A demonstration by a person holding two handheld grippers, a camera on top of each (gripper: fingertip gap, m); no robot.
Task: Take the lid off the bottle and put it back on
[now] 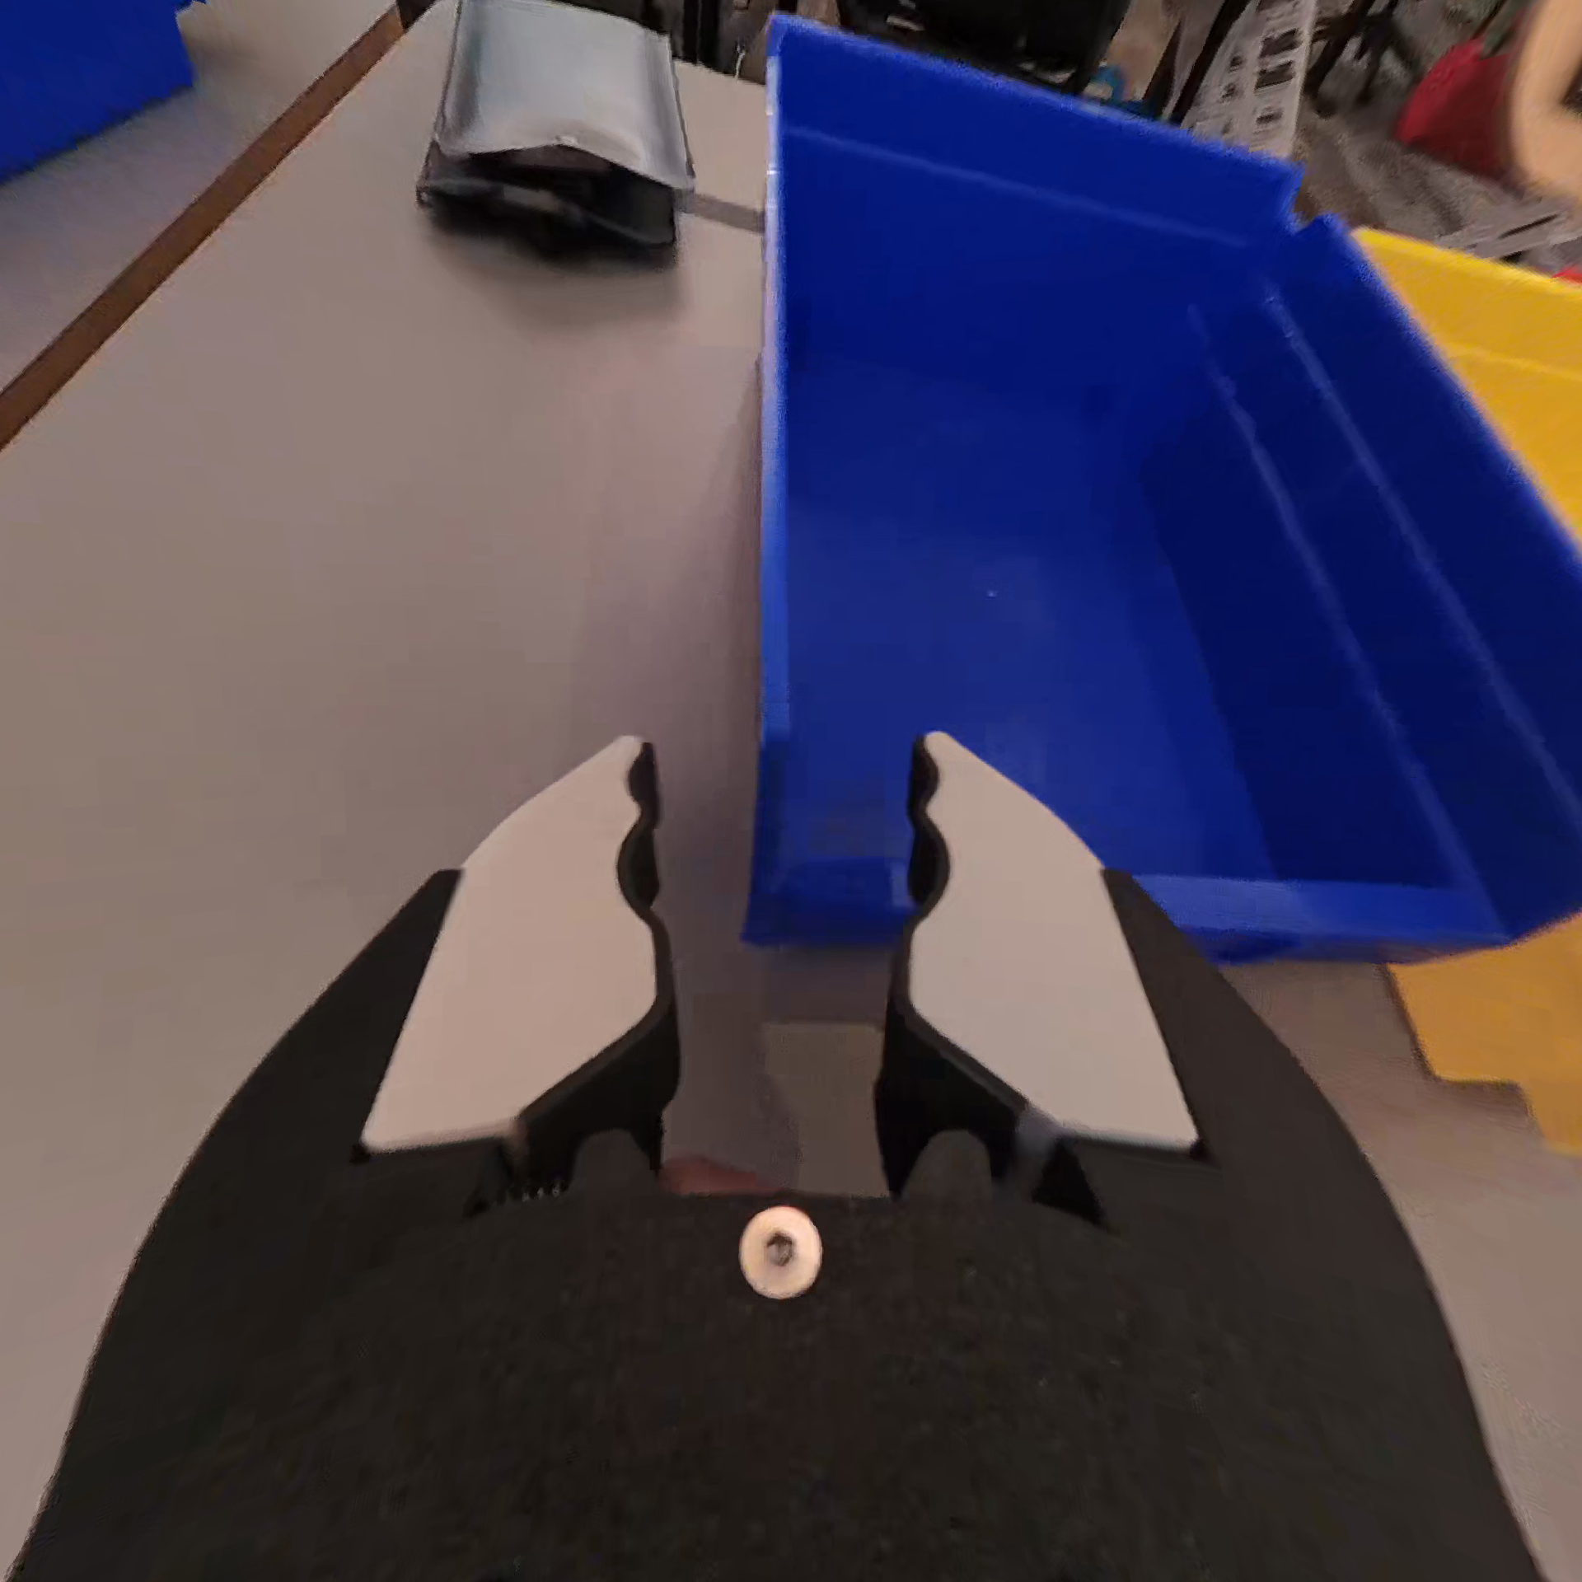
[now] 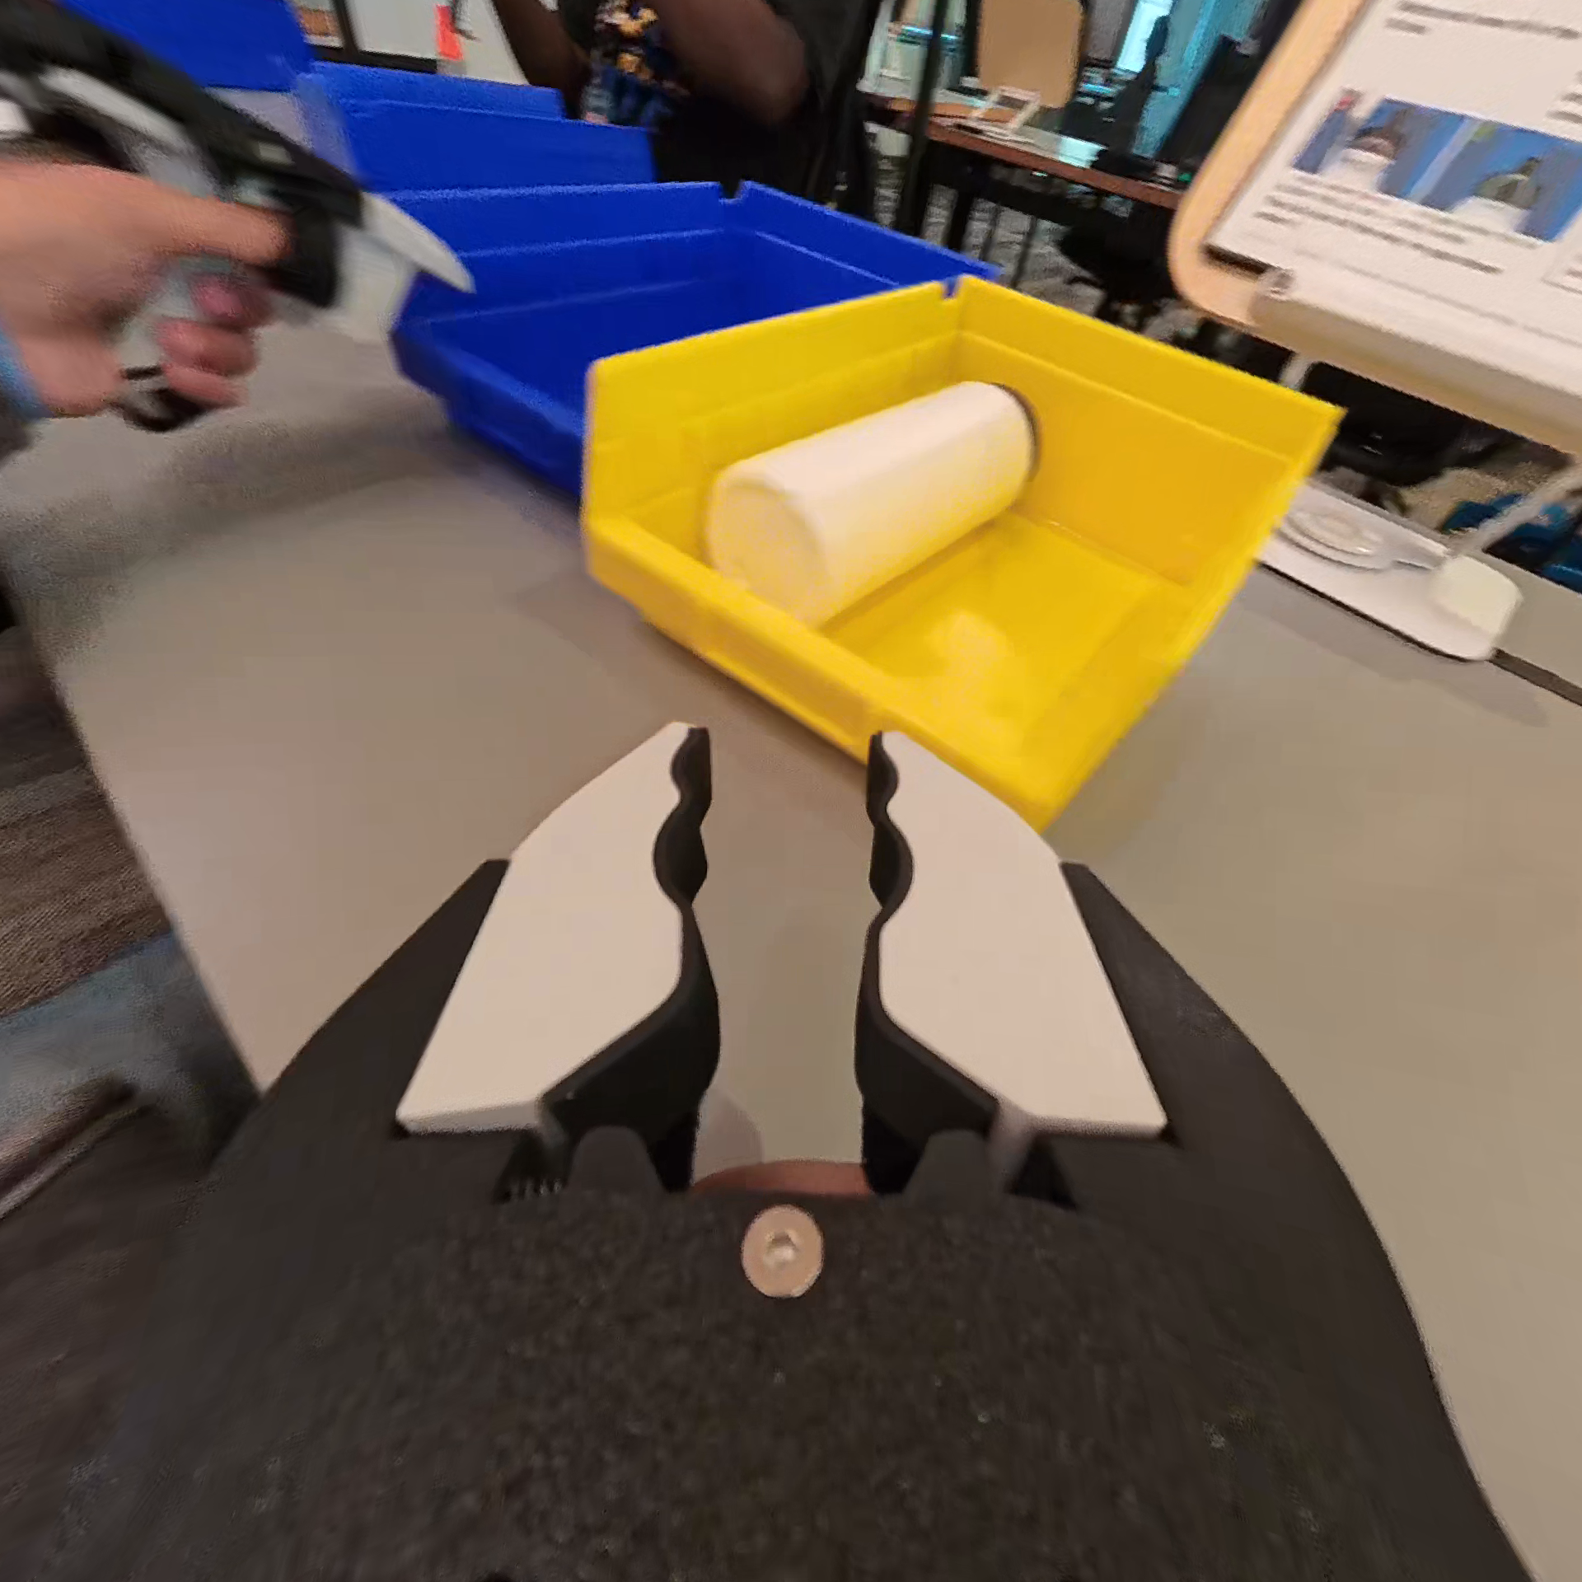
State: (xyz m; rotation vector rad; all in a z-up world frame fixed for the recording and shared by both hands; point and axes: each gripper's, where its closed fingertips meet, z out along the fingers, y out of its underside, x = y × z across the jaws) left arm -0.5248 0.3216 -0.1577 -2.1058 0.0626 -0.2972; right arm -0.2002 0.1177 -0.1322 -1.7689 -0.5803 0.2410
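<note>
A wide grey table (image 2: 359, 651) with a dark wooden edge strip carries everything here. On it stands a large blue plastic storage bin (image 1: 1070, 556), open-topped, with more blue bins ranked behind it in the right wrist view. Touching its side is a smaller yellow plastic bin (image 2: 1070, 668). Inside the yellow bin, a cream-white cylindrical bottle (image 2: 865, 496) lies on its side, its base toward the camera and its dark lid end (image 2: 1034, 437) against the far wall; the lid is on.

At the upper right, a light wooden board holds a printed sheet with photos (image 2: 1438, 171); its print is too blurred to read. A dark grey foil pouch (image 1: 556, 145) lies at the far end of the table. No brand marks show on the bins or bottle.

The left gripper (image 1: 783, 753) hovers over the blue bin's near corner, fingers spread, holding nothing. The right gripper (image 2: 788, 745) hangs short of the yellow bin, likewise parted and bare.
</note>
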